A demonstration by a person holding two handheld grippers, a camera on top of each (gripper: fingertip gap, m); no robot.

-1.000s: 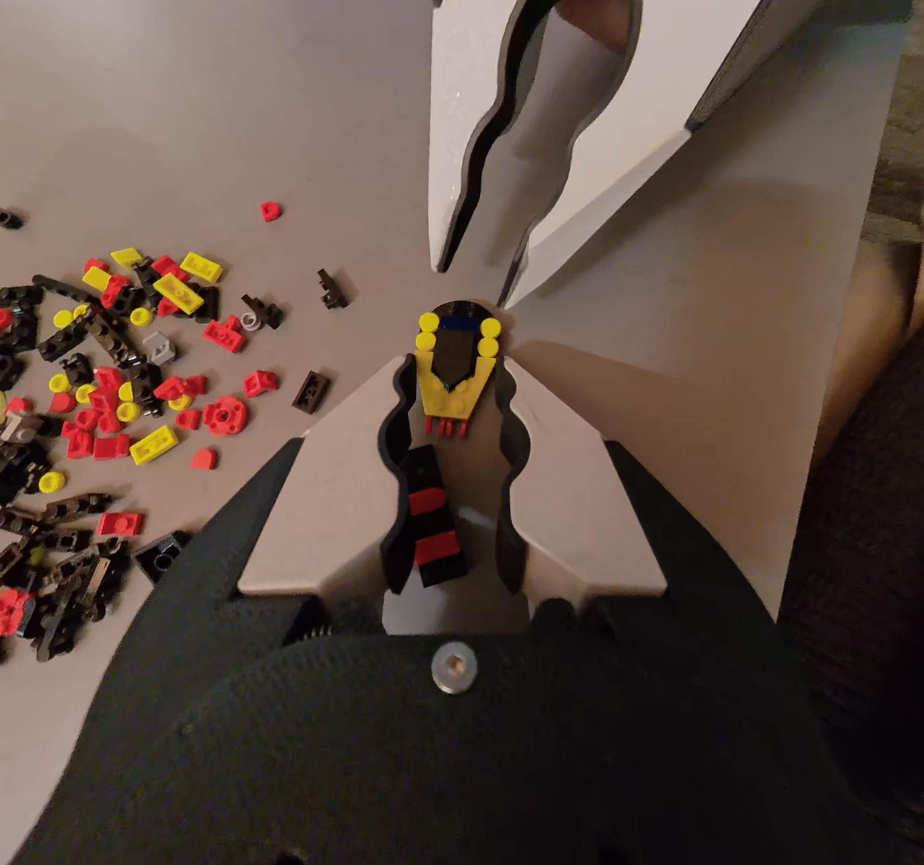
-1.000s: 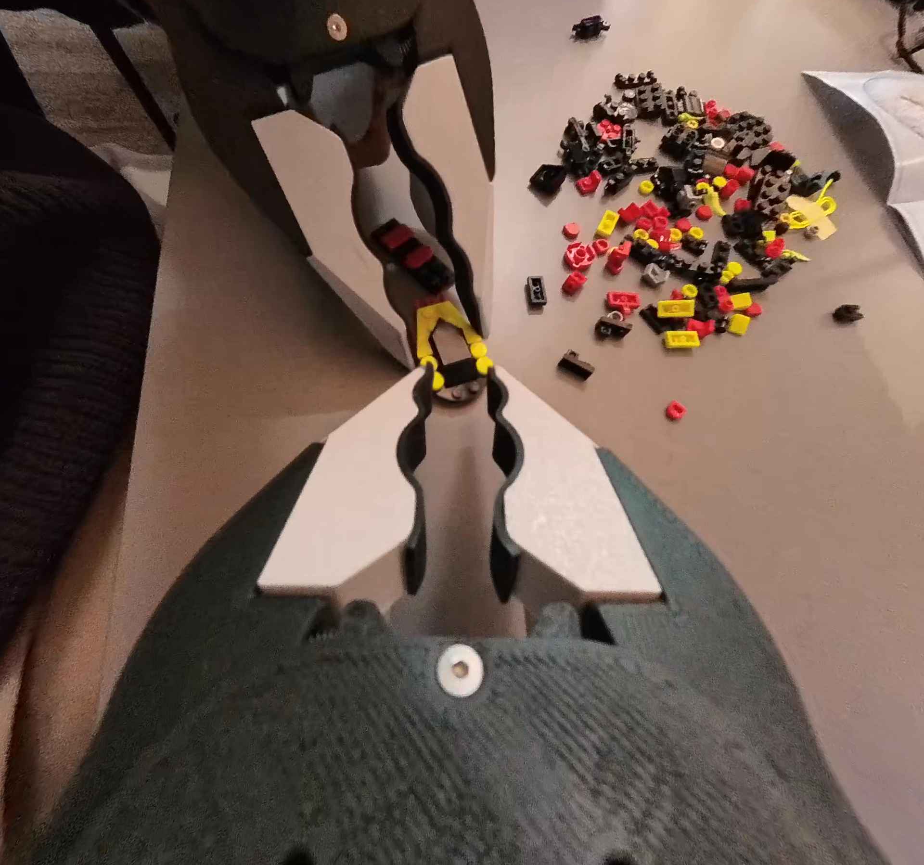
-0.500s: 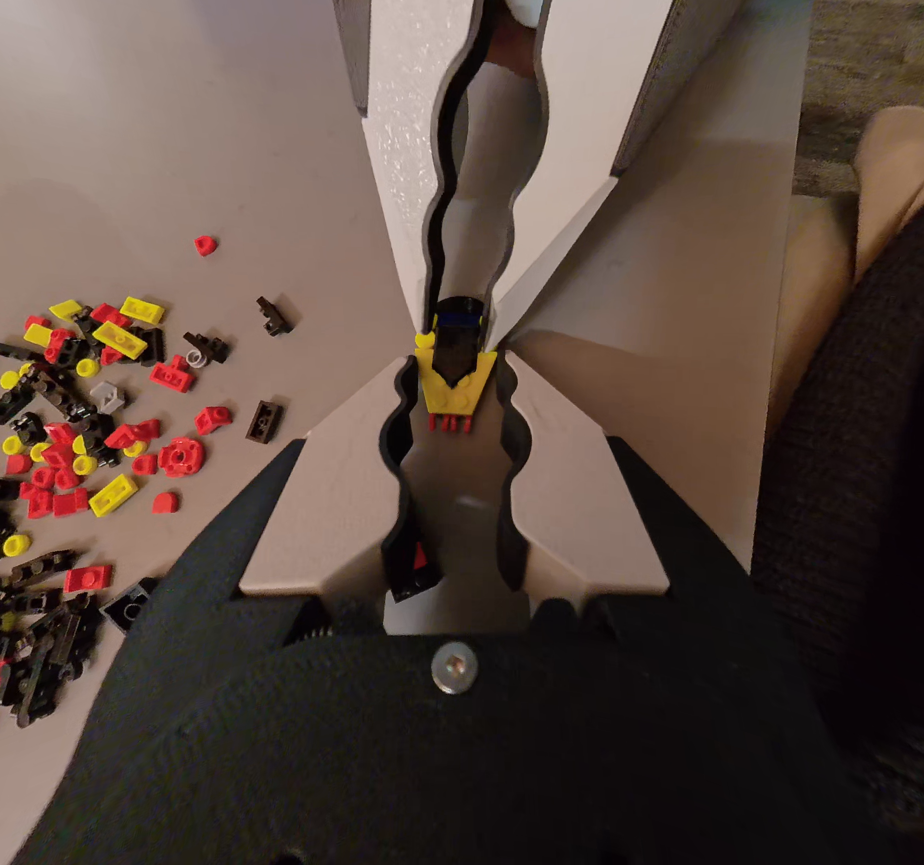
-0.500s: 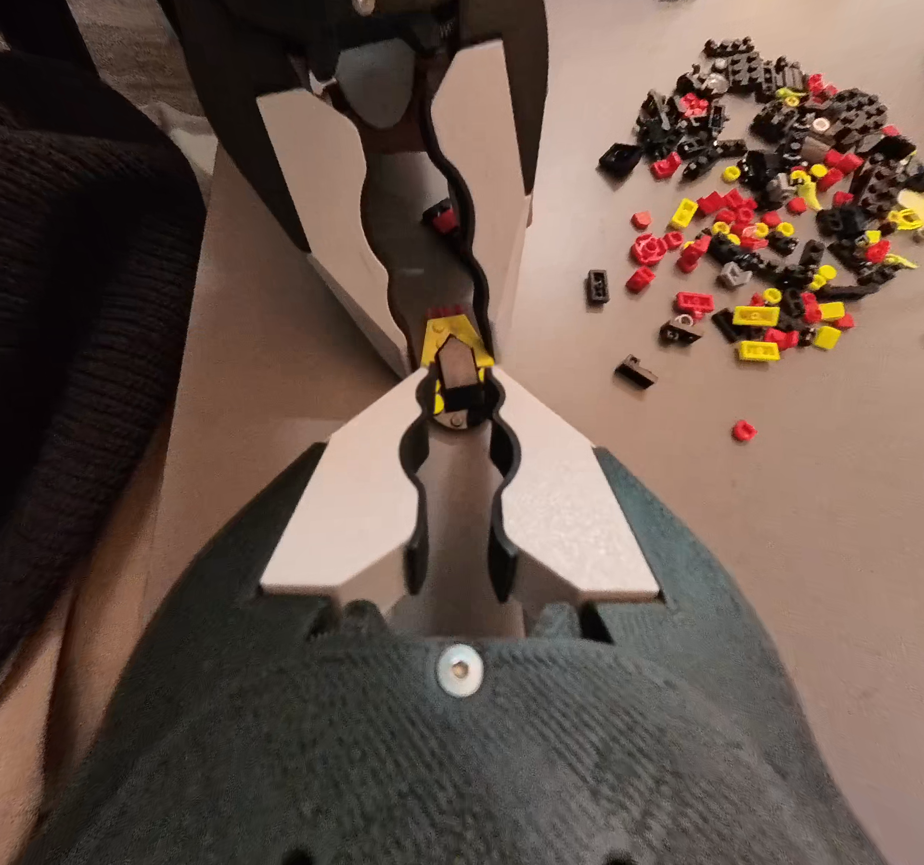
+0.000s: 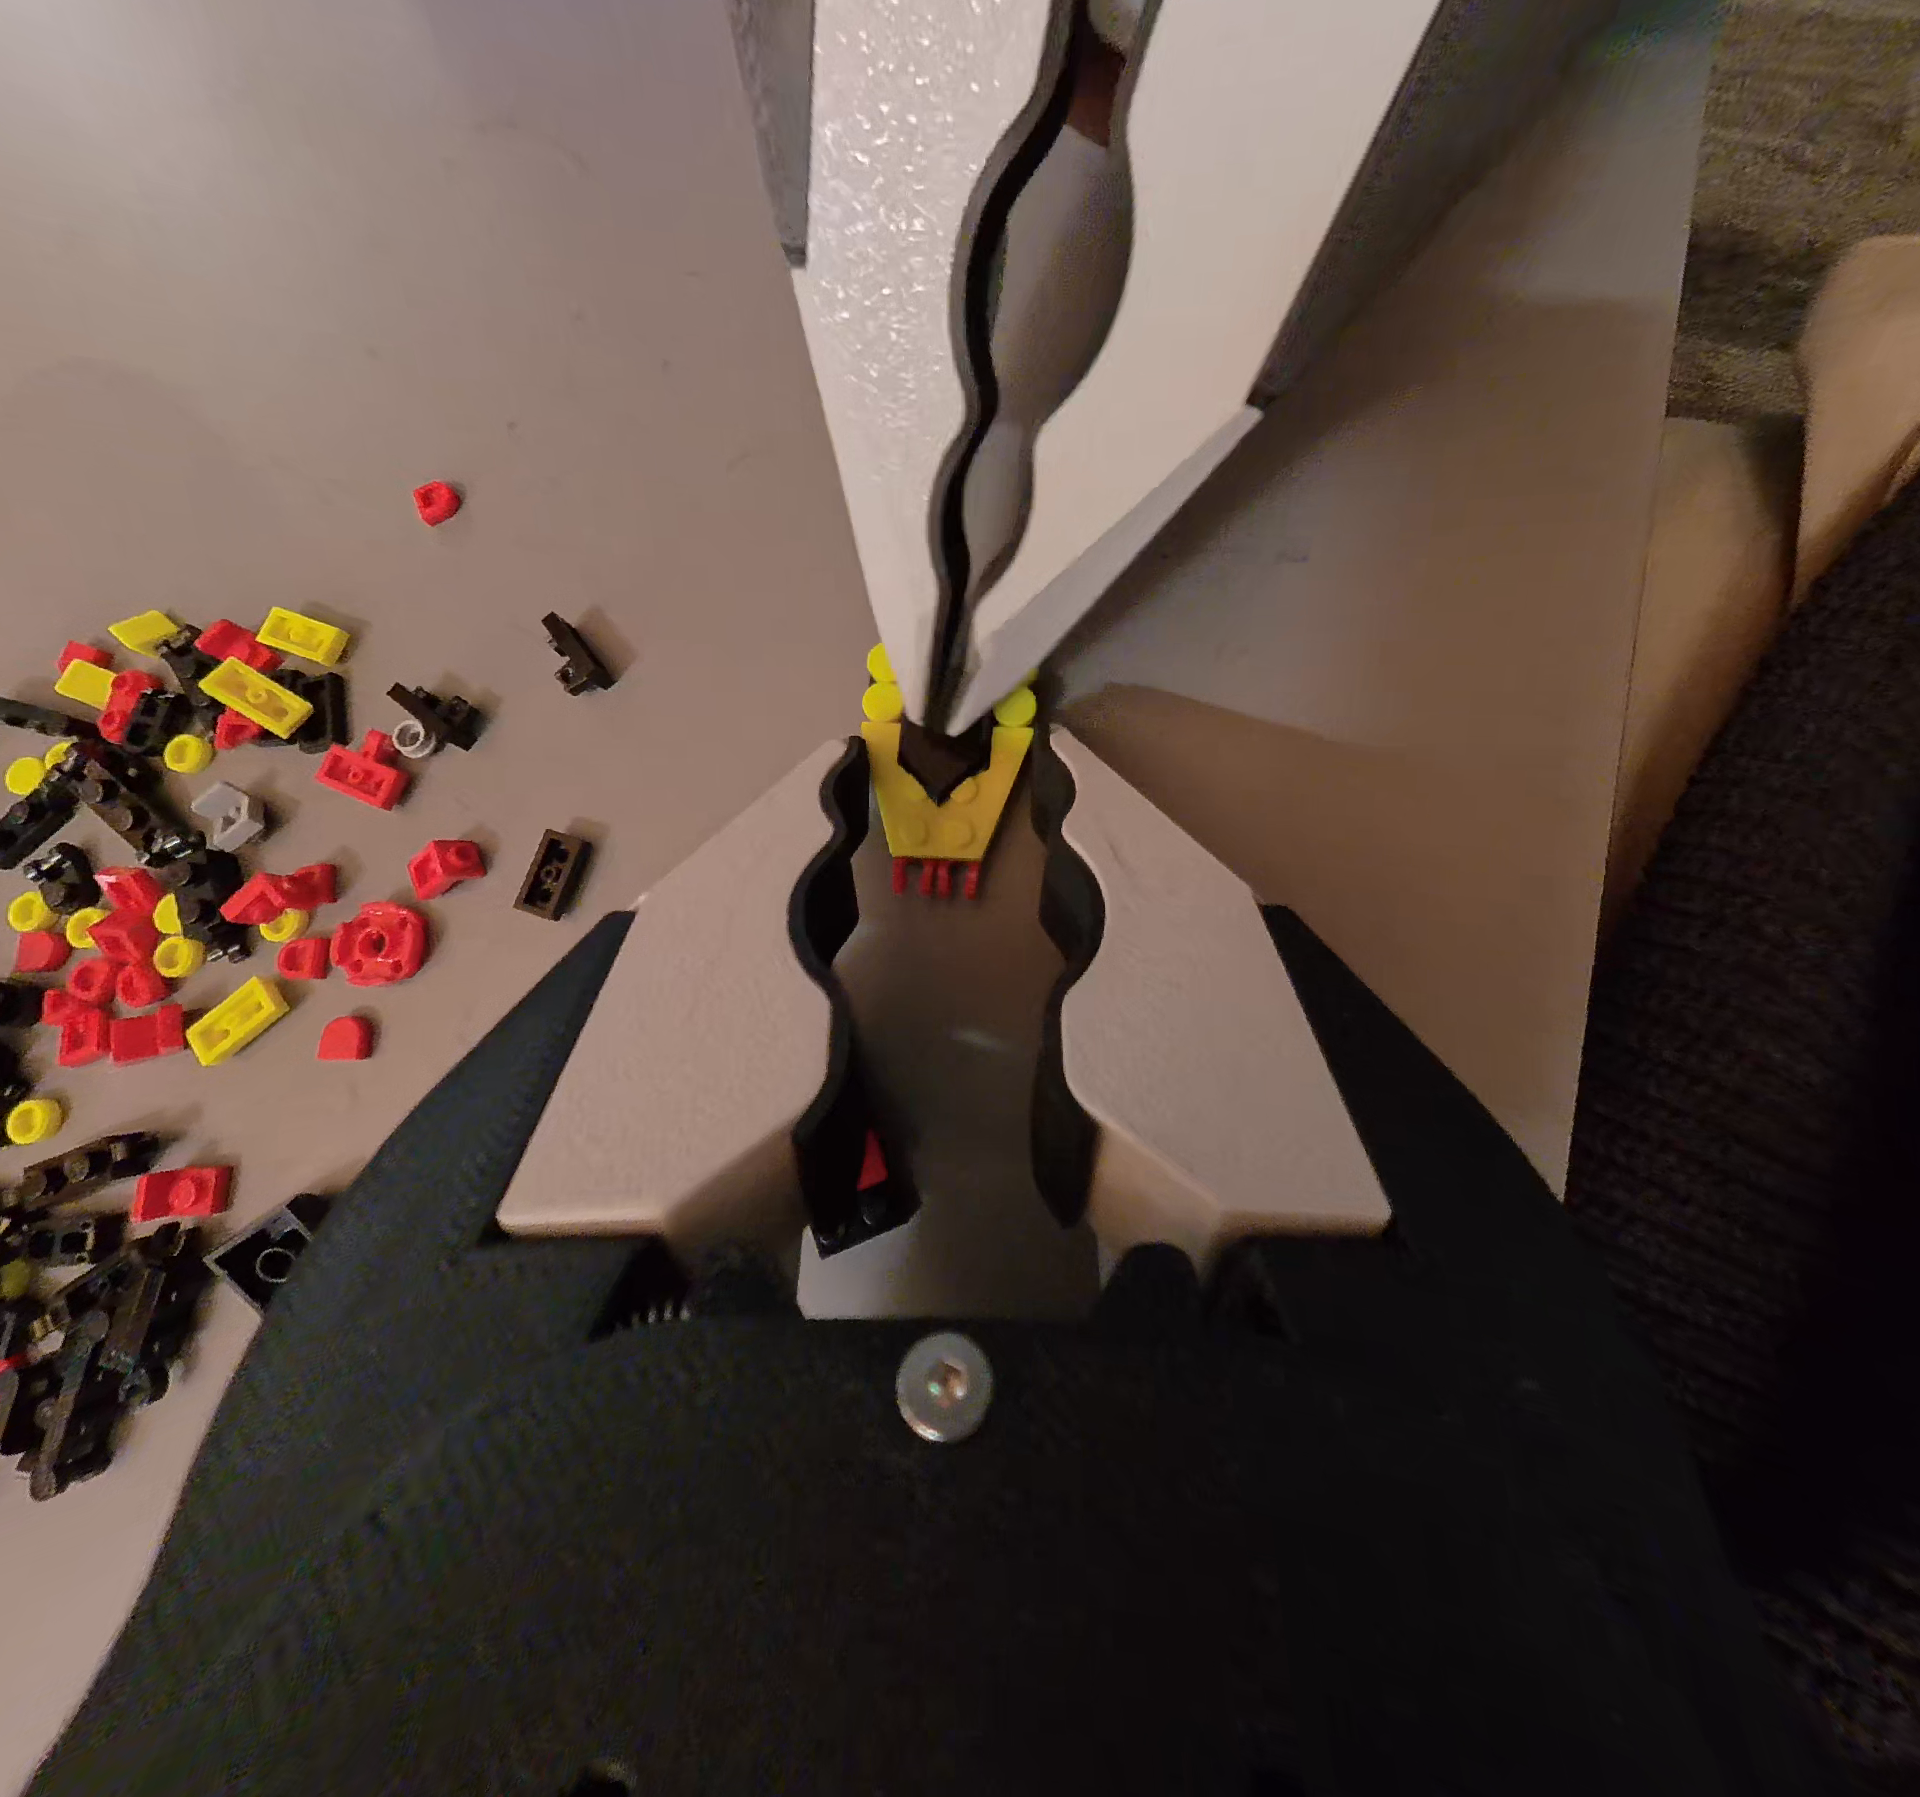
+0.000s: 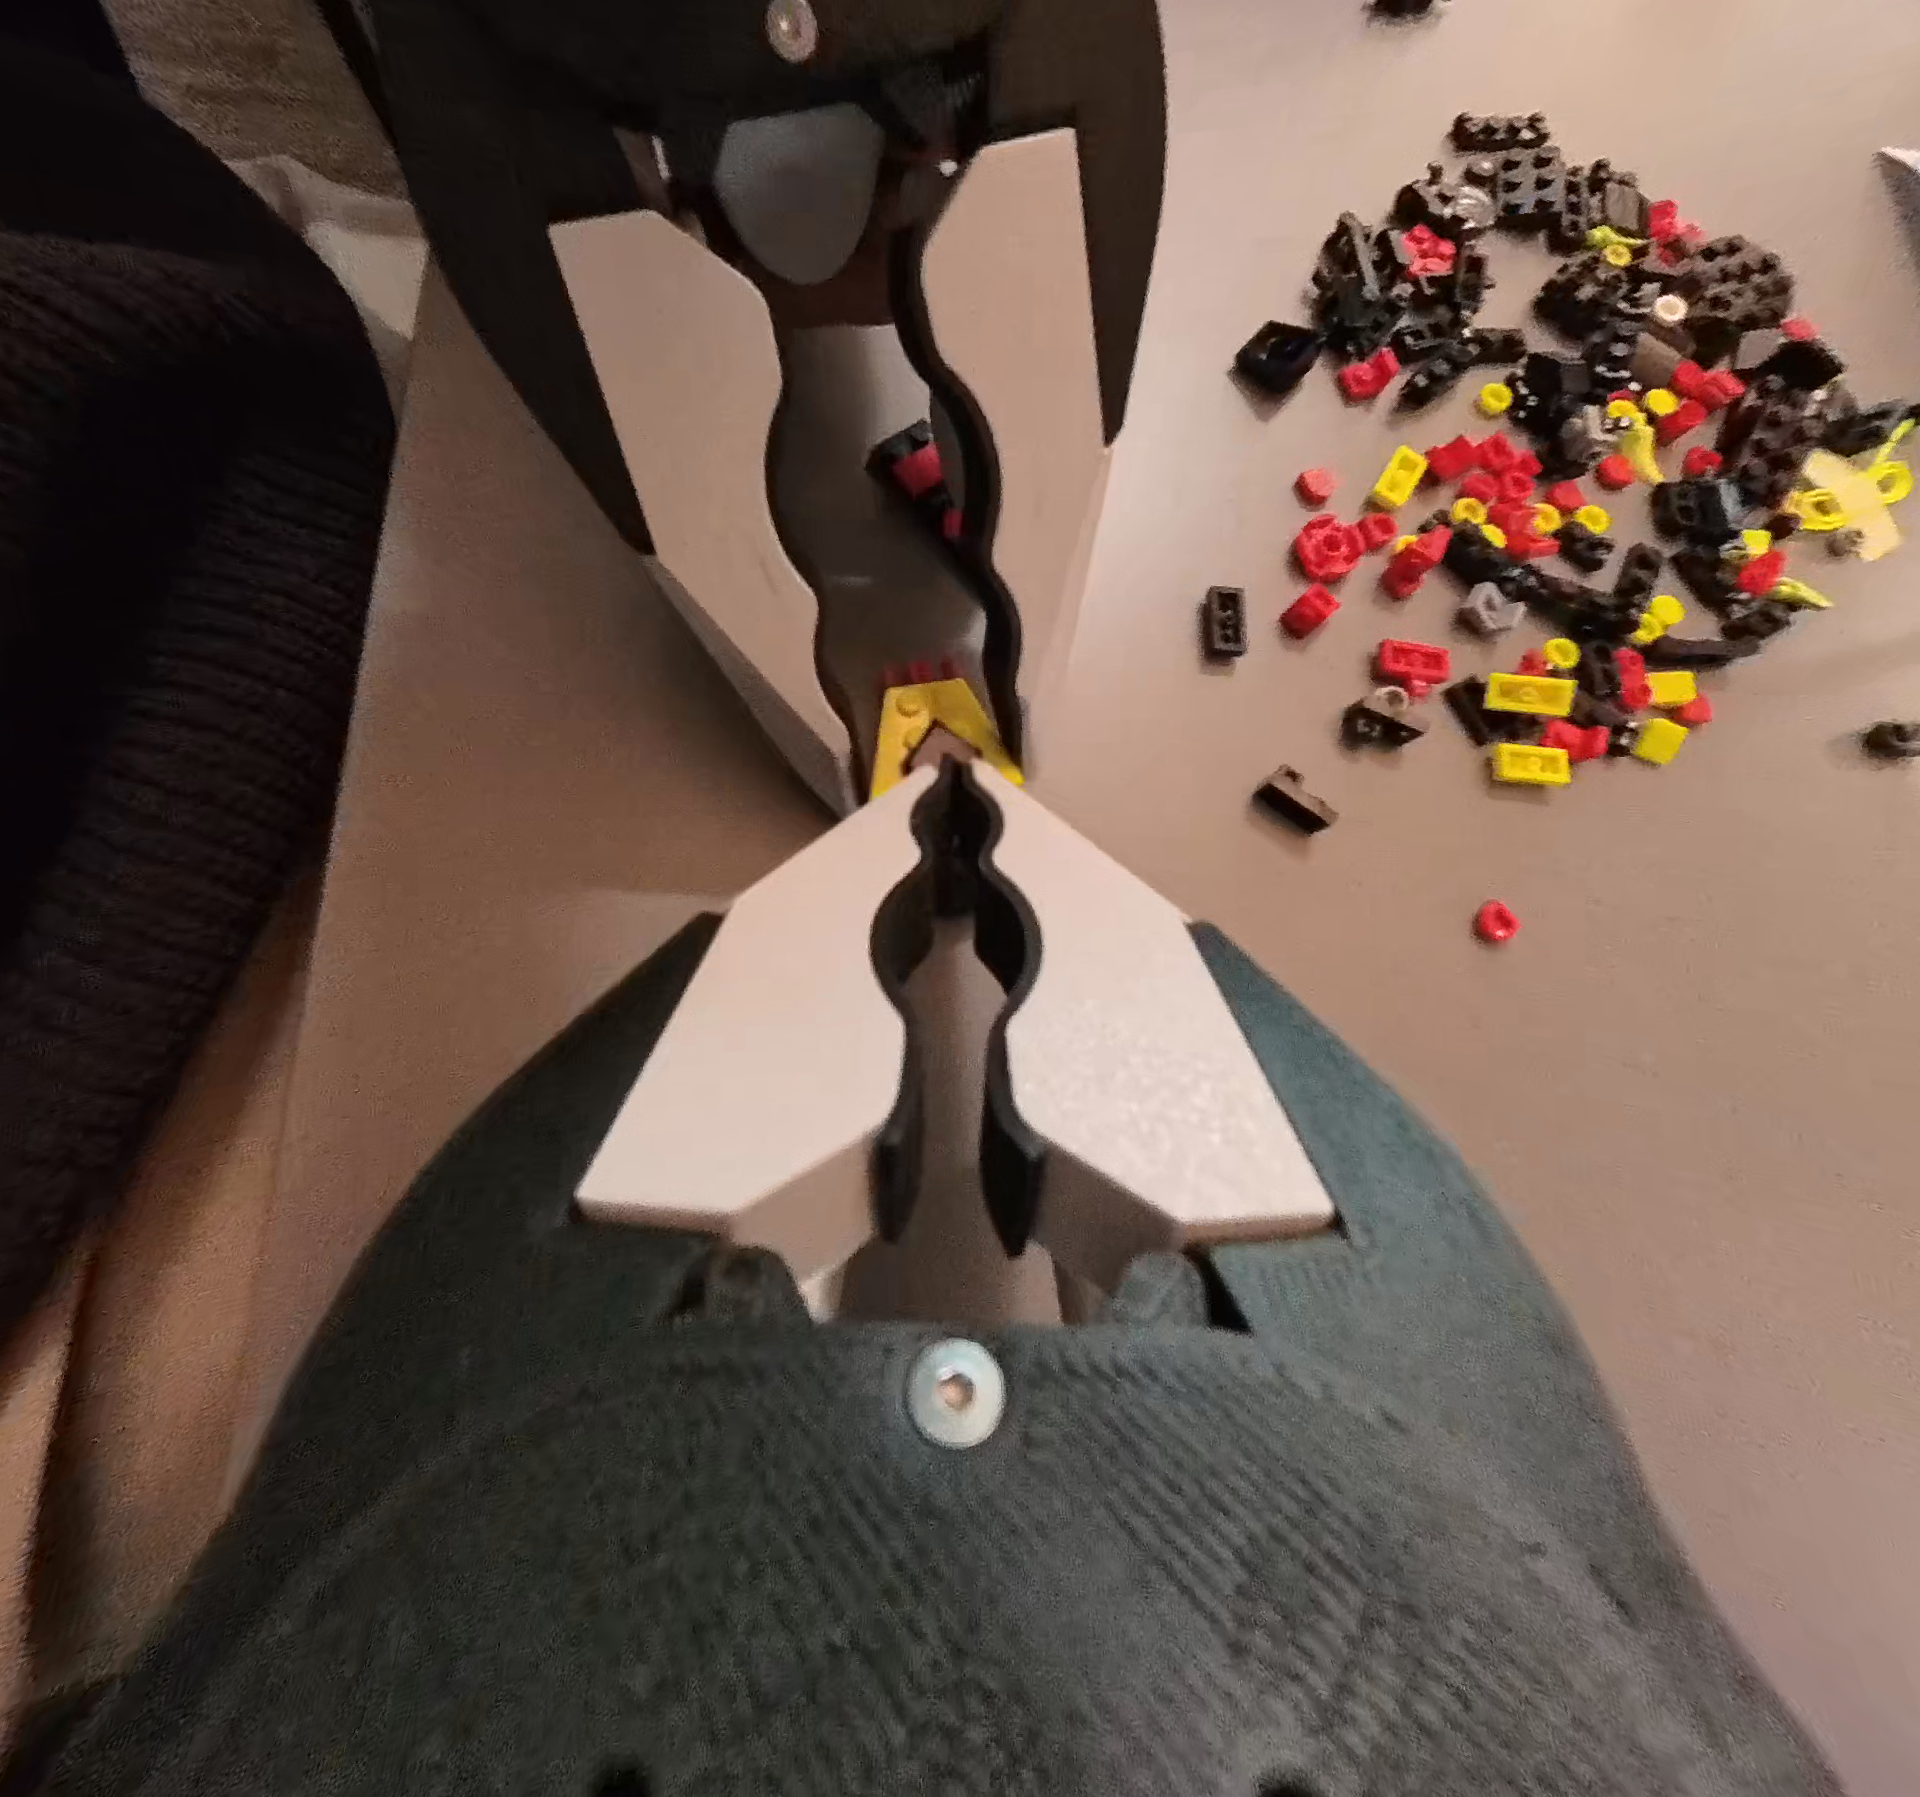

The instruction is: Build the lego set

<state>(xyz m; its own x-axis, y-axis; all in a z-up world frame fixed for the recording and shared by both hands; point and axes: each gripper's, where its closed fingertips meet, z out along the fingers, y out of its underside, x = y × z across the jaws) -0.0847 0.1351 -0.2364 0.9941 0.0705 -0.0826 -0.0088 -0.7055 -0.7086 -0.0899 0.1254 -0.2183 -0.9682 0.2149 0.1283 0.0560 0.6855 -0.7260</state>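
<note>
Where fingers meet: yellow assembly (image 5: 940, 805) near table edge (image 5: 1621, 812), pile (image 5: 156, 874) leftward.

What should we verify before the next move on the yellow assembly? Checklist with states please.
1. Left gripper on yellow assembly: fingertips flank it, contact cannot tell.
2. Right gripper closed at the assembly's dark front end: ok.
3. Grippers not colliding: tips nearly meet, cannot tell.
4. Assembly seated flat on table: cannot tell.
5. Black-and-red piece between the left fingers, loose under the gripper: not ok.
6. Loose brick pile apart from the work area: ok.
</note>
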